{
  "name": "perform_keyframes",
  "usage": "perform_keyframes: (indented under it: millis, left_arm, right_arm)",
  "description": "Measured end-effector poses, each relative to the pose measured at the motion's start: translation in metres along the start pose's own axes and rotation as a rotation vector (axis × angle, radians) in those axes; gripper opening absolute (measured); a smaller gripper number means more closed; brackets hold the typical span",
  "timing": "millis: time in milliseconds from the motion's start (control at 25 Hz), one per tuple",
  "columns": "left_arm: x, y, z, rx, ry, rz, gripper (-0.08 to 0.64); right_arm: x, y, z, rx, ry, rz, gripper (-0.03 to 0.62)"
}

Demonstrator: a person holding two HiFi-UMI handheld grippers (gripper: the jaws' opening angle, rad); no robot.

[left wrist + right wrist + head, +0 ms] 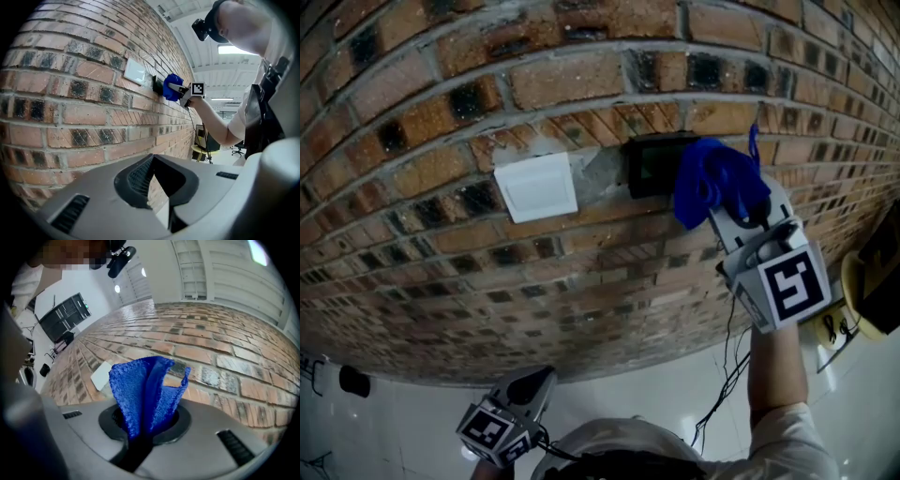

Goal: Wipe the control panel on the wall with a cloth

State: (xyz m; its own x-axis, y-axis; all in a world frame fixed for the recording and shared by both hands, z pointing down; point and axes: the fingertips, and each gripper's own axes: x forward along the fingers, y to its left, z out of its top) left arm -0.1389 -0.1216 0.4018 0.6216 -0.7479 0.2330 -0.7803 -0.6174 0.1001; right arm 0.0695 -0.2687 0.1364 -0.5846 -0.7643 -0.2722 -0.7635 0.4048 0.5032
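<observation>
Tally on the brick wall:
- control panel, dark: one
- white switch plate: one
- blue cloth: one
- grippers: two, a left gripper and a right gripper

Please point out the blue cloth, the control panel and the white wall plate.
blue cloth [712,183], head view, bunched middle
control panel [649,167], head view, uncovered left part
white wall plate [536,186], head view, centre
</observation>
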Motion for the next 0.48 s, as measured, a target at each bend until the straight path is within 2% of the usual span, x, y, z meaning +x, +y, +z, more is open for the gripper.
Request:
perform_keyframes:
  millis: [120, 240, 360, 480]
  left_arm:
    - [-0.001, 0.000, 0.000, 0.004, -0.002, 0.005, 0.003]
    - [-0.004, 0.000, -0.001, 0.003, -0.006, 0.011, 0.003]
    - [-0.008, 0.002, -0.001, -0.002, -0.011, 0.022, 0.004]
    - [-0.011, 0.003, -0.001, -0.010, -0.015, 0.027, 0.003]
  right_arm:
    - [0.019, 0.036, 0.013, -0.012, -0.023, 0.085, 0.089]
    - [0.038, 0.061, 0.017, -0.017, -0.028, 0.129, 0.089]
    - [0.048, 0.068, 0.020, -0.002, -0.045, 0.130, 0.089]
    - [0.040, 0.054, 0.019, 0.009, -0.038, 0.095, 0.089]
